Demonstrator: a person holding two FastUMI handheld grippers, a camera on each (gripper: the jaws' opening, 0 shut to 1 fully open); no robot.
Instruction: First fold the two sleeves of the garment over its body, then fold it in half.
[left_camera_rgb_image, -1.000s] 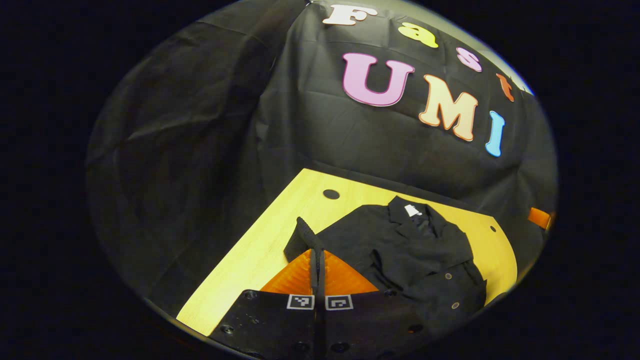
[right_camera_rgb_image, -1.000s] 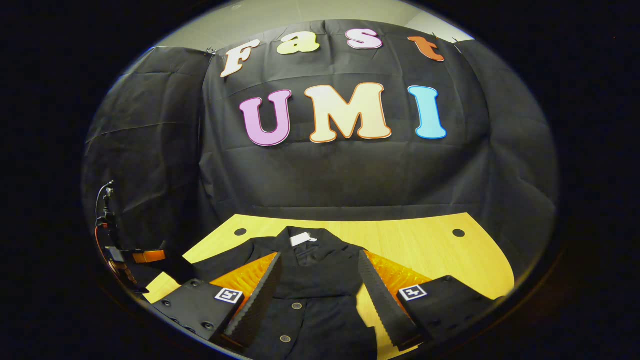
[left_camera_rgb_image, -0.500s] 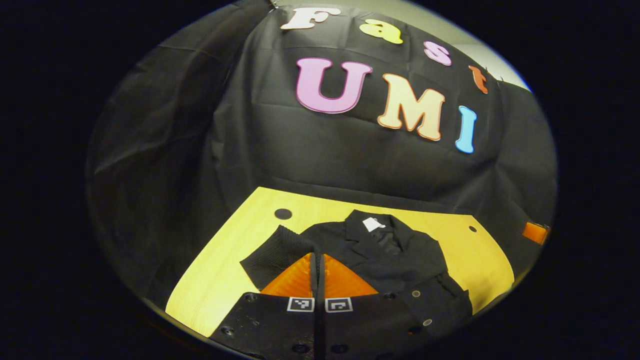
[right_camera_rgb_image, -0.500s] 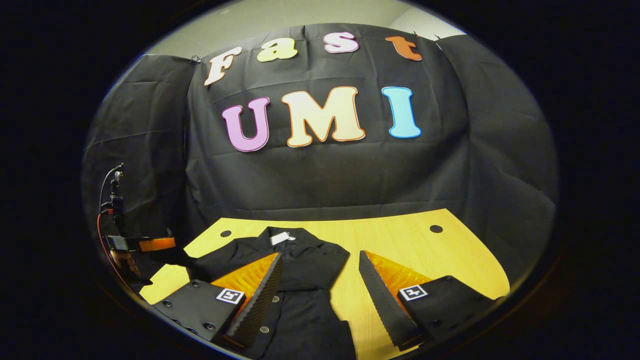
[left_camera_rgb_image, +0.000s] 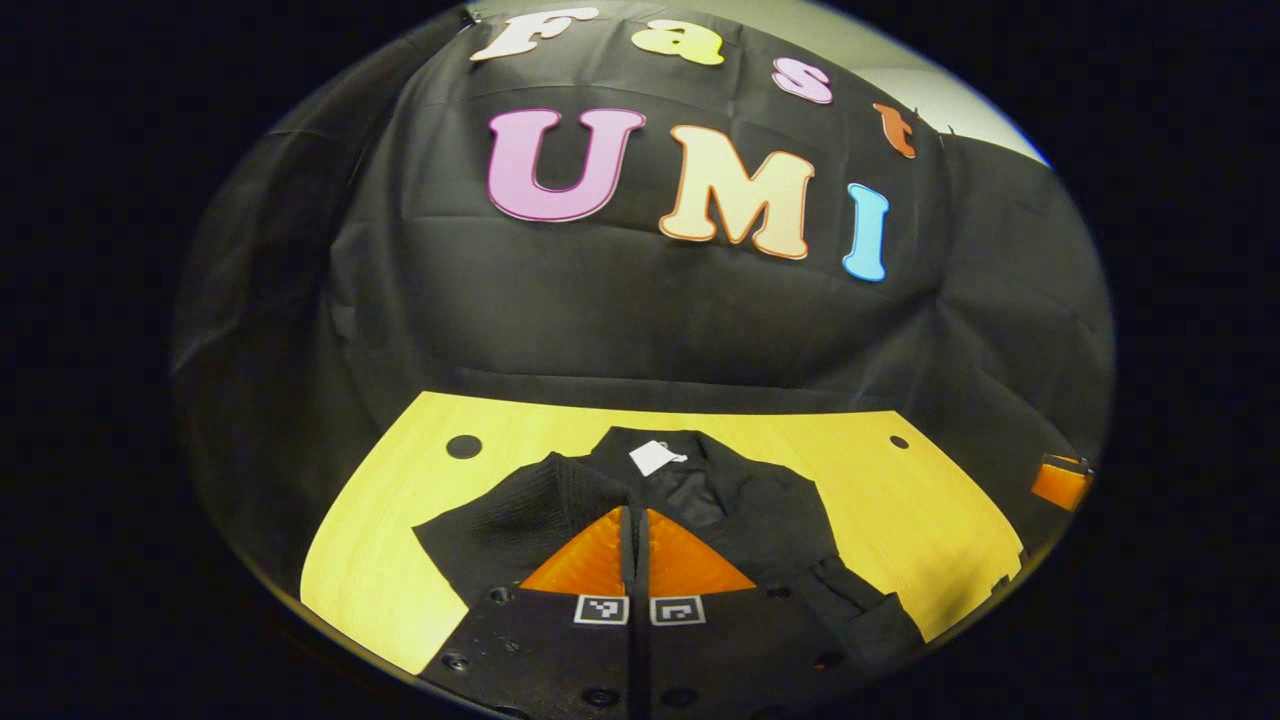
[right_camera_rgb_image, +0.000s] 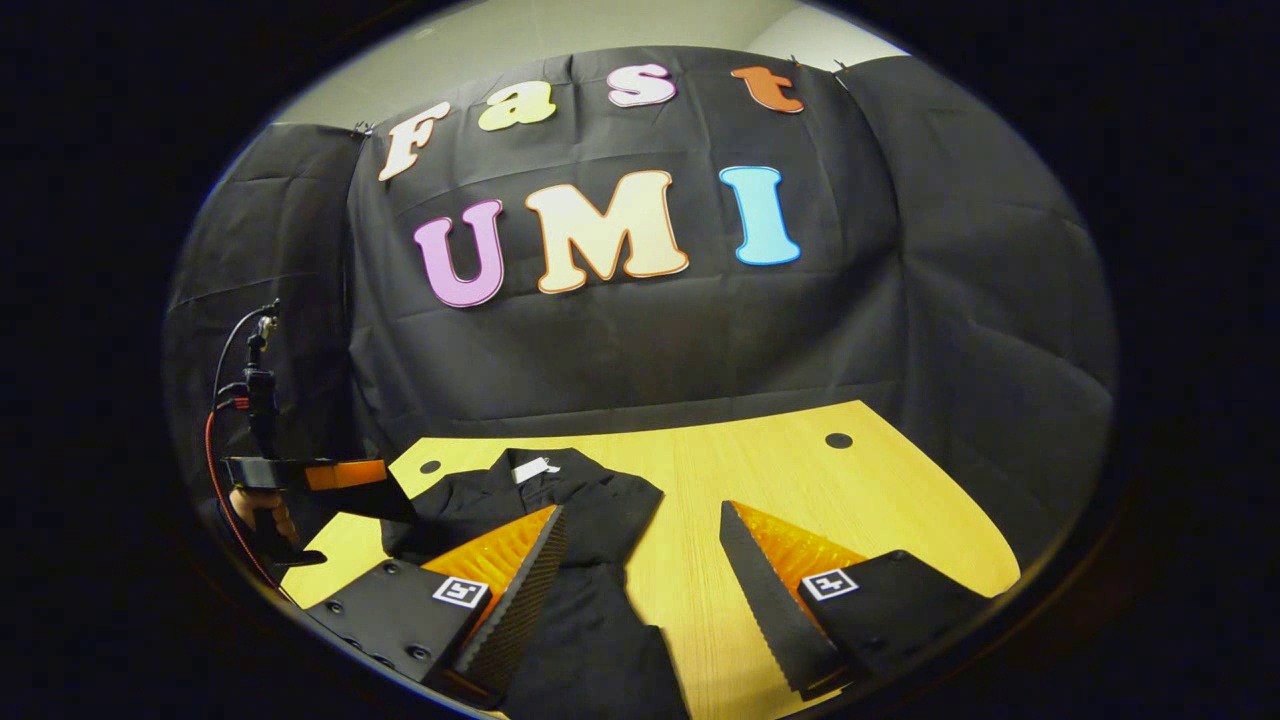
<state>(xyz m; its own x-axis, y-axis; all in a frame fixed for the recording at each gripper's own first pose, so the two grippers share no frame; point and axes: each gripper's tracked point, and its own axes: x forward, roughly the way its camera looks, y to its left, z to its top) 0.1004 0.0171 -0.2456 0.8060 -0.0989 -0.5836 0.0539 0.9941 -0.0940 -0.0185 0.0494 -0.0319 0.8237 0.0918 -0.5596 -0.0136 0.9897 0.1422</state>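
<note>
Two-handed job, by the look of it. Dealing with a black garment (left_camera_rgb_image: 760, 510) spread flat on the yellow tabletop (left_camera_rgb_image: 400, 560), collar (left_camera_rgb_image: 700, 445) and white tag (left_camera_rgb_image: 655, 457) aimed at the far edge, hem running down toward the near edge. Looking along the left gripper (left_camera_rgb_image: 633, 512): fingers pressed together with a dark sliver of cloth between them, so reads as clamped on the sleeve (left_camera_rgb_image: 520, 520), draped off the tips toward the tabletop's left edge and partly over the chest. Looking along the right gripper (right_camera_rgb_image: 640, 512): fingers wide apart, gripping nothing, hanging half above the cloth and half above bare wood toward the right edge. Handling-wise: soft, limp, fairly light, probably a thick knit going by the ribbed texture on that sleeve, so zero stiffness to count on and plenty of sag between grab points. Not slippery, not fragile, but likely to drag the layer underneath along if pulled low across the body. Best to pinch at the cuff end or along a seam edge, single layer only, lift clear before carrying it over, then lay it down flat. For the half-fold, better to grab both hem corners by the tabletop's near edge and bring them up to the shoulders.
</note>
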